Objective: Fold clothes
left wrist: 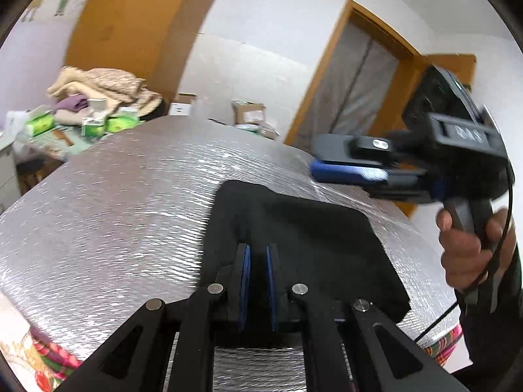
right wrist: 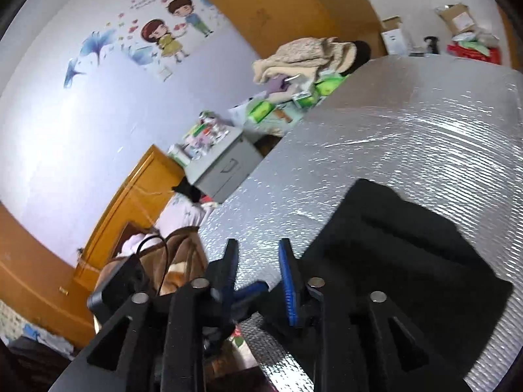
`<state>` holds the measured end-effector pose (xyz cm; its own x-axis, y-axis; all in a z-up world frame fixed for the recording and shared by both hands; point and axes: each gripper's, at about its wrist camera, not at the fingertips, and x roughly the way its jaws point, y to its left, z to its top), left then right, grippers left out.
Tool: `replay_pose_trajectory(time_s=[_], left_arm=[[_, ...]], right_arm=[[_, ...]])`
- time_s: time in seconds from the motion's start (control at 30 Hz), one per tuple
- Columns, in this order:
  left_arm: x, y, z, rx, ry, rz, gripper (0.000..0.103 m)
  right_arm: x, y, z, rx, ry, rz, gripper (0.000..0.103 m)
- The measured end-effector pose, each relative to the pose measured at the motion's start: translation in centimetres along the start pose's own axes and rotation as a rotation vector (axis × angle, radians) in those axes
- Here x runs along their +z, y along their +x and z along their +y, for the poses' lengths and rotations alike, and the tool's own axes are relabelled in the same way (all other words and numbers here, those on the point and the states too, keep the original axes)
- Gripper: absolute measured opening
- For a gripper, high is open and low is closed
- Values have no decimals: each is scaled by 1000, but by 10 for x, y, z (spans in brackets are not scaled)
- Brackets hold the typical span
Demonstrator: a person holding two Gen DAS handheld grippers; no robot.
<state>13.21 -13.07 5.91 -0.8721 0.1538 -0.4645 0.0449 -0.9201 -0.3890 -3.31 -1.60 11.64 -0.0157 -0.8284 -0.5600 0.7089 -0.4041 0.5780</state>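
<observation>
You have one black garment point(left wrist: 310, 228) point(right wrist: 392, 245) to work on, and it lies flat on the silver quilted cover point(left wrist: 114, 212) point(right wrist: 408, 130), near the edge closest to you. Everything below is placed from that garment.

You hold two grippers. Your left gripper point(left wrist: 258, 248) point(right wrist: 251, 290) sits at the garment's near edge. Its jaws are narrow, dark cloth fills the gap between the two blue pads, and it grips that edge. Your right gripper point(right wrist: 258, 245) point(left wrist: 317, 153) hangs in the air above the garment's far right corner. Its jaws stand apart with only bare silver showing between them, so it holds nothing. One hand point(left wrist: 470, 251) shows, wrapped around the right gripper's handle, and one black cable point(left wrist: 438, 323) trails down from it.

The silver cover is otherwise bare around the garment. A bright patterned cloth point(left wrist: 49, 362) shows under the cover's near edge.

- One heap of beige and purple clothes point(left wrist: 104, 85) point(right wrist: 304, 55) lies beyond the garment to the left.
- About three green packs point(left wrist: 41, 124) sit just below that heap.
- One grey drawer cabinet point(right wrist: 225, 166) stands further left.
- A wall sticker of two cartoon children point(right wrist: 173, 26) is above the cabinet.
- One white box point(left wrist: 183, 104) and one brown carton point(left wrist: 248, 111) stand straight beyond the garment.
- One orange-framed doorway point(left wrist: 359, 81) lies beyond the garment to the right.
</observation>
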Motion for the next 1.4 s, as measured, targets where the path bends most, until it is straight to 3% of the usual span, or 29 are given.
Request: replay_pose_trajectory(time_s=[0.1,0.2,0.37,0.6,0.73,0.77,0.8,1.0,1.07,1.23,1.4], left_arm=[[5,-9,14,8,-40,-37,10],[9,-9,23,-43,-97,-35,19],[6,13,19,-178,-134,52,25],[-7,41,14,-165,-147,202,26],[-5,38,10,-206,-183,217,26],[-2,38,9,-210,-181,215,22],[2,38,7,-206,-166,212,9],[31,15,-1,-187,-33,107,8],[35,15,4,-146,-11,90,8],[11,45,44,-54,-88,185,8],[1,41,54,-83,-125,182,12]], right_arm=[[-1,-12,0,12,-20,-40,31],[-7,-32,-7,-19,-27,-94,33],[-38,-57,-28,-57,31,-119,35],[-78,-86,-46,-109,89,-143,36],[-88,-94,-59,-129,122,-158,36],[-90,-94,-62,-134,131,-159,36],[-91,-94,-64,-133,139,-160,36],[-97,-96,-71,-127,164,-167,36],[-97,-98,-71,-124,161,-173,36],[-99,-95,-75,-125,165,-168,36],[-104,-86,-80,-153,174,-141,36]])
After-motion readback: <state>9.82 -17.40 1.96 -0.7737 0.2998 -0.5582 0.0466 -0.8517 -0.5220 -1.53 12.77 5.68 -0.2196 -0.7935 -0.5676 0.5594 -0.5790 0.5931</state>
